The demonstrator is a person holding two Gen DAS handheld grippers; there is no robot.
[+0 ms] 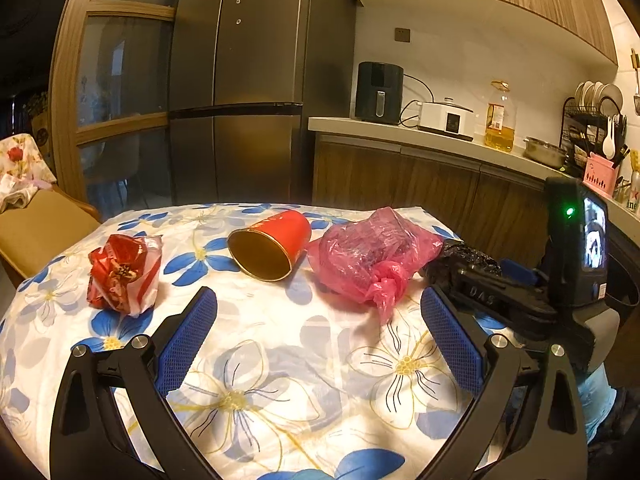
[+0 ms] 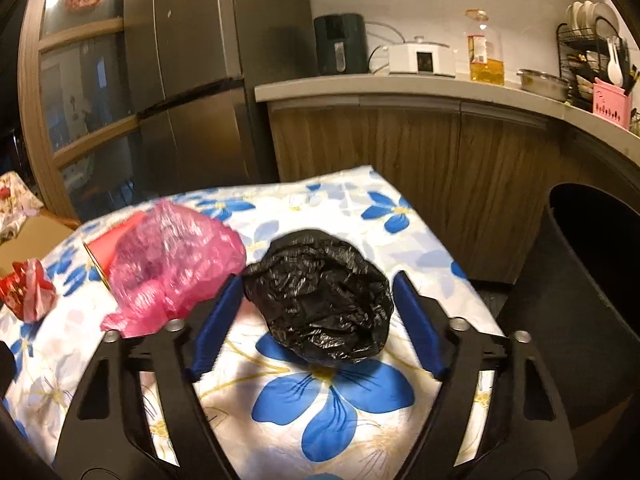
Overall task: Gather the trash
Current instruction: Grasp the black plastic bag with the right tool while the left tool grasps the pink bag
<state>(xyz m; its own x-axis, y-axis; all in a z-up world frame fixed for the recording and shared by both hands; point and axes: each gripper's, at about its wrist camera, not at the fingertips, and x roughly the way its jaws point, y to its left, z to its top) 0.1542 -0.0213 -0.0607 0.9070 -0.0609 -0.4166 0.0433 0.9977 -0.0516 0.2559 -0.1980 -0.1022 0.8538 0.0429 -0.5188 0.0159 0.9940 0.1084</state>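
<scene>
Black bag (image 2: 320, 300) crumpled on flowered tablecloth (image 2: 332, 404), near table's right edge, dark bin (image 2: 592, 280) just beyond that edge. Right gripper (image 2: 318, 308) spread wide, blue pads (image 2: 218, 328) flanking black bag both sides; contact unclear, bag looks not yet squeezed. Bag sits straight ahead between fingers, roughly round, no clear long axis. Right side clearly nearer. Left gripper (image 1: 320, 312) wide, holding nothing, over cloth left of black bag; pink bag (image 1: 368, 260), red cup (image 1: 272, 246), red wrapper (image 1: 124, 272) further left.
</scene>
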